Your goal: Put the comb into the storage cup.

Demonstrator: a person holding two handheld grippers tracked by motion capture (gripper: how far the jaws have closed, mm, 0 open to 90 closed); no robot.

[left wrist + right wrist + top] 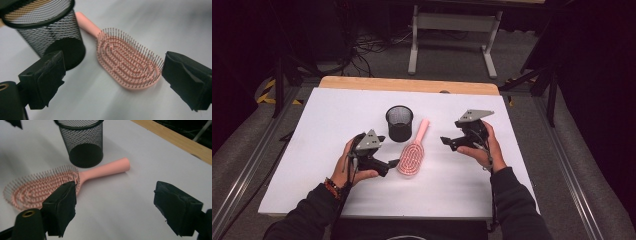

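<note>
— Sleeves came in nearest, dark ones, at the bottom edge of the high view; what did the hands carry?

— Each held a gripper; the left gripper (pixel 394 163) sat low over the white table (pixel 312 150), near the left side of the brush head; its jaws stood wide apart with nothing between them.

— And the other?

— Right gripper (pixel 445 141) was held to the right of the brush, a little apart from it, its jaws likewise spread wide and empty; a grey three-cornered plate rode on top of each.

— Where was the brush itself?

— Pink hairbrush (pixel 413 152) lay flat at the middle of the table, bristles up; its oval head pointed toward the near edge and its handle ran away to the far side, tilted slightly right.

— Anything beside it?

— Black mesh cup (pixel 399 123) stood upright just left of the handle, on the far side of the head; whether cup and handle touched, I could not tell.

— What did the left gripper view show?

— Brush head (pixel 127 65) lay between the two open jaws, farther off, neither pad touching it; the cup (pixel 50 32) stood at upper left.

— And the right gripper view?

— Handle (pixel 105 171) ran across the middle, the cup (pixel 83 142) behind it; the table's wooden edge (pixel 175 140) showed at far right.
</note>
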